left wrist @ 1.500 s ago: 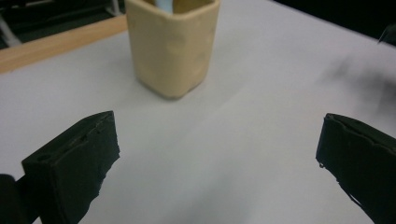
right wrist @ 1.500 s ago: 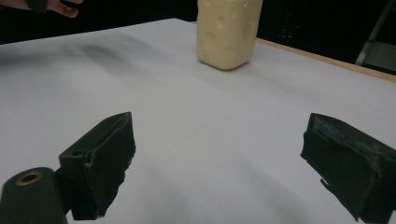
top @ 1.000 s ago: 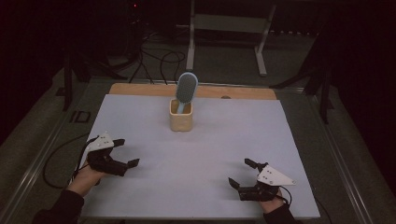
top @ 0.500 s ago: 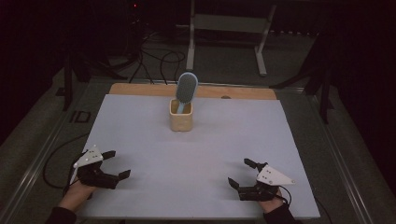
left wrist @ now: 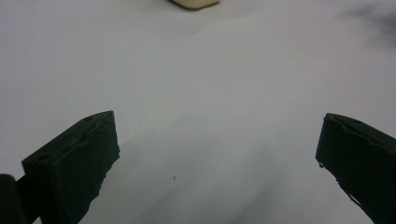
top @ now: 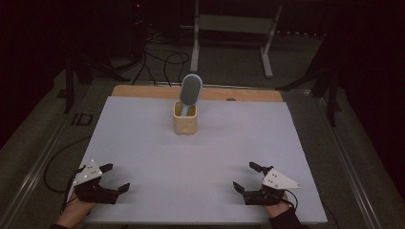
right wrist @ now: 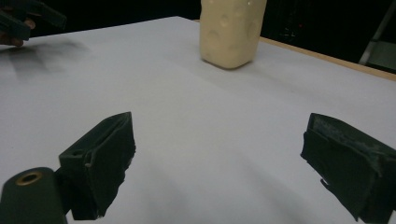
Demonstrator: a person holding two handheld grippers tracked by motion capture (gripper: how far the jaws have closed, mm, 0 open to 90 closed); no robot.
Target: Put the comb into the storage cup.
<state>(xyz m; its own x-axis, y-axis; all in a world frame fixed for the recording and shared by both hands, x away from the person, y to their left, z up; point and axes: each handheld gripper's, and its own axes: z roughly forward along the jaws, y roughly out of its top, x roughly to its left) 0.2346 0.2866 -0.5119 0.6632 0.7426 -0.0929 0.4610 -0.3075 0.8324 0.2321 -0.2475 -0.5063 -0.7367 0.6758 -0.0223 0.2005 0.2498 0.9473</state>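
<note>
Brush (top: 190, 90) upright in cream holder (top: 185, 123), far centre of counter (top: 200, 162); left gripper (top: 111, 177) and right gripper (top: 248, 177) both released, empty, roughly equidistant.

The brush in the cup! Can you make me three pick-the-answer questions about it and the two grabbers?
1. Where does the cup stand?
A. far middle of the white sheet
B. beside the left gripper
C. on the floor

2. What colour is the brush rim?
A. red
B. light blue
C. green

3. How are the right gripper jaws?
A. shut on the brush
B. shut empty
C. open

Answers:
1 A, the high view shows it far from both grippers.
2 B, a pale blue edge rings the dark bristles.
3 C, the right gripper view shows bare sheet between them.
</note>
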